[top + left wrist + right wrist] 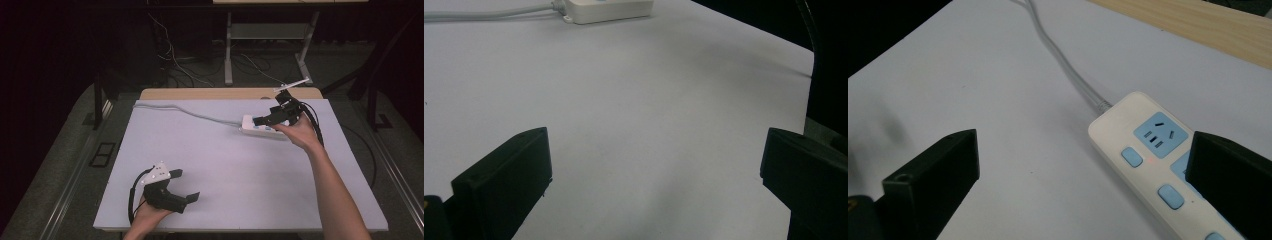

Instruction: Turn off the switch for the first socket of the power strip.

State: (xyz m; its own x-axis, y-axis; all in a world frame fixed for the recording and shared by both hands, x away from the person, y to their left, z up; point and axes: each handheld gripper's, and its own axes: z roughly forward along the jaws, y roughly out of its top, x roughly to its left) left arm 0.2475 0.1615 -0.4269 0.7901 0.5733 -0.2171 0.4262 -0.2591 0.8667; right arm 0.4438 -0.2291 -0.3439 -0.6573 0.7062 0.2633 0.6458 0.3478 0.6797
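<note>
the table [210, 165] is covered by a smooth, matt sheet of pale lilac-white, paper-like in look, with no gloss seen in the high view. a strip of light wood [200, 93], with fine grain, is left bare along the far edge. the power strip [1148, 170] is made of smooth white plastic with a faint sheen; its sockets and buttons are set in pale blue plastic. its cable [1063, 62] is sheathed in smooth grey-white plastic. the jaws of the right tool [1083, 175] and the left tool [654, 175] are formed of matt black plastic, slightly rough at the edges. a grey matt plate [156, 174] is carried on the left tool.
</note>
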